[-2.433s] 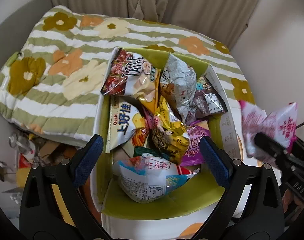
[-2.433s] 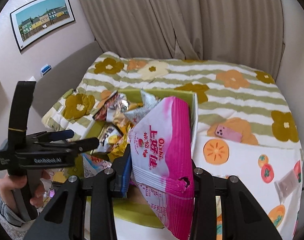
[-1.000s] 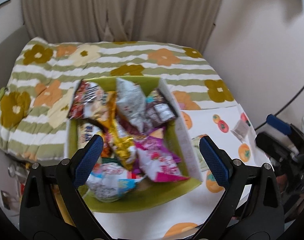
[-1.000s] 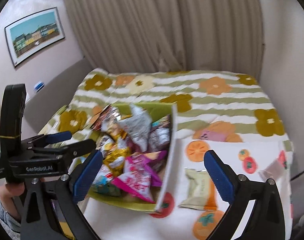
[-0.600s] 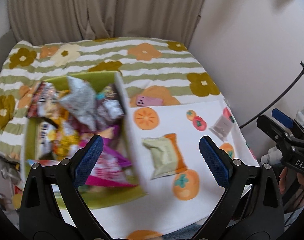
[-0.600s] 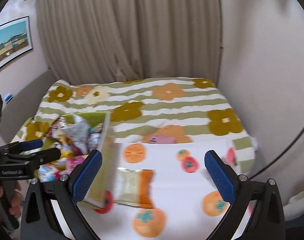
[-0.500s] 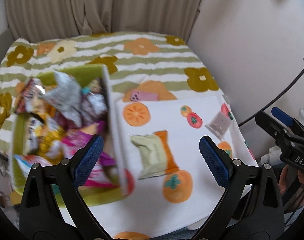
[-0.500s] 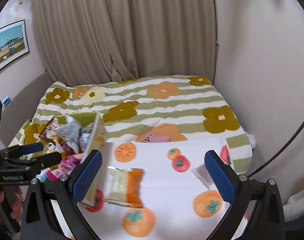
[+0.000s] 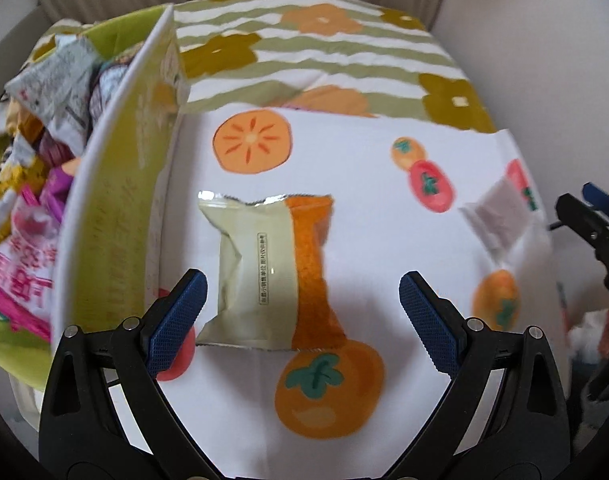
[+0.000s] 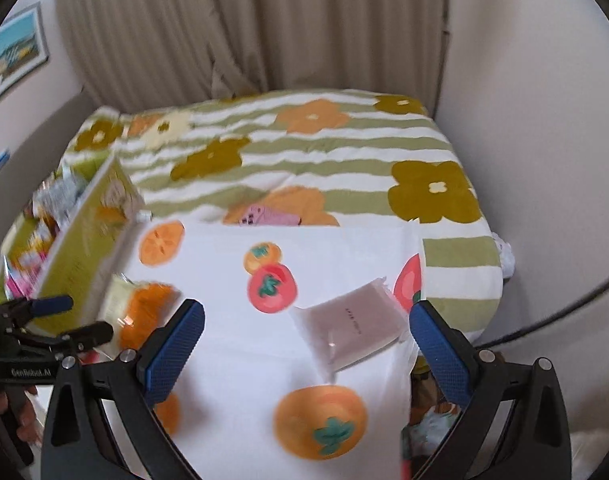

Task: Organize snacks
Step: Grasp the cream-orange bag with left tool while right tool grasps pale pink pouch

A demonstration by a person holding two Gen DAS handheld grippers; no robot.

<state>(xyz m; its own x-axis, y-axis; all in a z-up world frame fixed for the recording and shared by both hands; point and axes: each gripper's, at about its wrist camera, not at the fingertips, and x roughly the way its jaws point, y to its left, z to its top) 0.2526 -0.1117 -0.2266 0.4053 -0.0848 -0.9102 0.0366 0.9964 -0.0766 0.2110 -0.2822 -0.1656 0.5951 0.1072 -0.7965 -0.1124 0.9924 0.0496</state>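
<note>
A pale green and orange snack packet (image 9: 270,272) lies flat on the white fruit-print cloth (image 9: 364,184), just ahead of my open, empty left gripper (image 9: 302,312); it also shows in the right wrist view (image 10: 138,312). A pale pink packet (image 10: 350,328) lies near the cloth's right edge, between the fingers of my open, empty right gripper (image 10: 304,348); the left wrist view shows it too (image 9: 500,216). The green box (image 9: 116,184) full of snack bags (image 9: 20,216) stands at the left.
A striped floral quilt (image 10: 324,148) covers the bed behind the cloth, with a pink phone (image 10: 264,216) on it. Curtains (image 10: 244,28) and walls close the back and right. The bed edge drops off at the right, with a dark cable (image 10: 564,308) beside it.
The right gripper let go of the pink bag, which now lies in the box. Both grippers swung right from the box, then moved down and closer to the two packets on the cloth.
</note>
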